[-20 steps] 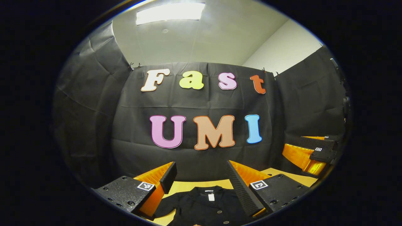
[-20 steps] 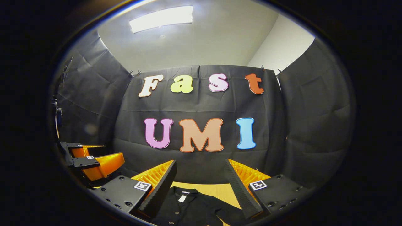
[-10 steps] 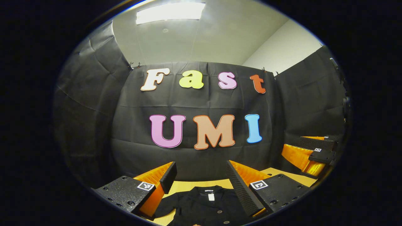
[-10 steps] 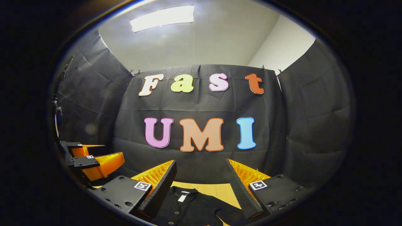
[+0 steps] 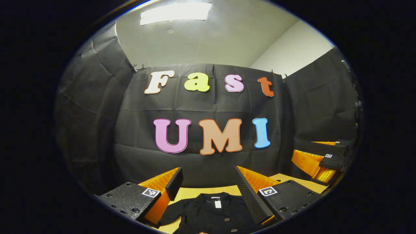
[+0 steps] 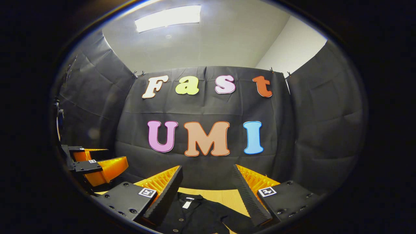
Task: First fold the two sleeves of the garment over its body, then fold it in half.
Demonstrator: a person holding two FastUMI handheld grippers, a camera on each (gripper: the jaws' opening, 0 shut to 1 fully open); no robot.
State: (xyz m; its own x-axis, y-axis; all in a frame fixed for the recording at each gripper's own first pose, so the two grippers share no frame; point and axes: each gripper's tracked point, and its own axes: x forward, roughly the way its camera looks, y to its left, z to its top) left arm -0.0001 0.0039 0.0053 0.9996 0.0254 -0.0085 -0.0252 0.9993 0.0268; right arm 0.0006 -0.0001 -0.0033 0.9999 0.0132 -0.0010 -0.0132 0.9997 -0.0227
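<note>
Evidently soft and light, the black garment (image 5: 211,213) lies on the bench (image 5: 195,192); sleeve ends are best pinched, both jaws apart.

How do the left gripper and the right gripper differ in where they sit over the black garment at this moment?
The left gripper frames the garment about centrally, its collar tag midway between the fingers; the right gripper has collar and tag close to its left finger, with bare table by the other. From the left gripper the other gripper shows at the right edge; from the right gripper, at the left edge. Both are open, above the garment, holding nothing.
</note>
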